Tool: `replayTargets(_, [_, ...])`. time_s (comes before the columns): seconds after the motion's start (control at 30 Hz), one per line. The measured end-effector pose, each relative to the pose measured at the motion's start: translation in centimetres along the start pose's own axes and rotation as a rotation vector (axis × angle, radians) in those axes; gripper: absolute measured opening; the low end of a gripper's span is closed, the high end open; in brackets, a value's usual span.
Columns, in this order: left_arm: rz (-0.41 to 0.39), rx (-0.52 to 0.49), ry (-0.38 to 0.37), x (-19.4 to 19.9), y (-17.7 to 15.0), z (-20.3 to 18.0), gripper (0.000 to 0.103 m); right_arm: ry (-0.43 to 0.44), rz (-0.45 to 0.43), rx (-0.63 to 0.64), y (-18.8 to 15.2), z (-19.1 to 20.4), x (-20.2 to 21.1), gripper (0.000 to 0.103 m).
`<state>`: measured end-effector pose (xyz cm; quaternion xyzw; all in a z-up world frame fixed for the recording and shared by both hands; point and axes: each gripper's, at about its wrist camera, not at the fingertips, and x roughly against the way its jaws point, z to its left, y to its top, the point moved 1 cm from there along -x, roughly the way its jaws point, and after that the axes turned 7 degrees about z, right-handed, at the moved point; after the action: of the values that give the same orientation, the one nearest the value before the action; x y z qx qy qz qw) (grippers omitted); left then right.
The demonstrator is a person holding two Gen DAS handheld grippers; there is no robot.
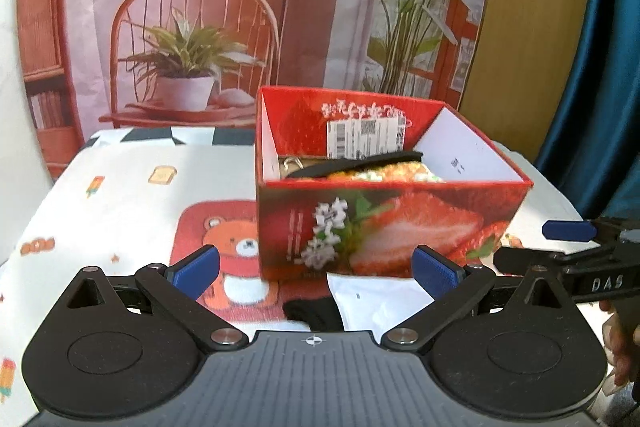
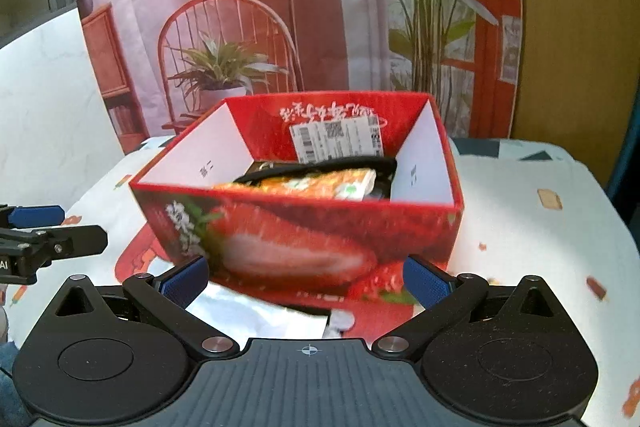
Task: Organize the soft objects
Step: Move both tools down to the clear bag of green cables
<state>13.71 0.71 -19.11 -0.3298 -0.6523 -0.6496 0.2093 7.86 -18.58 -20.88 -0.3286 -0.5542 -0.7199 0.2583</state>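
A red strawberry-print box point(image 1: 380, 223) stands open on the table; in the right wrist view it point(image 2: 304, 235) fills the middle. Inside lie an orange patterned soft packet point(image 2: 320, 183) and a black cloth item point(image 1: 360, 165). A white packet point(image 1: 380, 301) and a black soft item point(image 1: 312, 313) lie on the table just in front of the box, between my left gripper's fingers. The left gripper point(image 1: 316, 269) is open and empty. The right gripper point(image 2: 306, 277) is open and empty, with the white packet point(image 2: 256, 317) below it.
The table wears a white cartoon-print cloth point(image 1: 120, 195) with a red bear mat point(image 1: 224, 251) under the box. A printed room backdrop point(image 1: 240, 7) hangs behind. The right gripper shows at the right edge of the left view point(image 1: 568, 231); the left one shows at the left edge of the right view point(image 2: 36, 217).
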Motion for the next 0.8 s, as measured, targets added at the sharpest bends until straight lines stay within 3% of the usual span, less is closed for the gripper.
replayTargets(0.27, [0.031, 0.010, 0.014, 0.0, -2.0, -0.1, 0.103, -0.018, 0.037, 0.004, -3.0, -0.1, -0.6, 0.102])
replayTargets(0.67, [0.061, 0.045, -0.004, 0.0, -3.3, 0.1, 0.102, 0.010, 0.052, -0.001, -4.6, 0.2, -1.2, 0.102])
replayTargets(0.8, [0.056, 0.054, -0.027, 0.0, -3.5, 0.1, 0.093, 0.021, 0.049, 0.000, -4.8, 0.2, -1.4, 0.101])
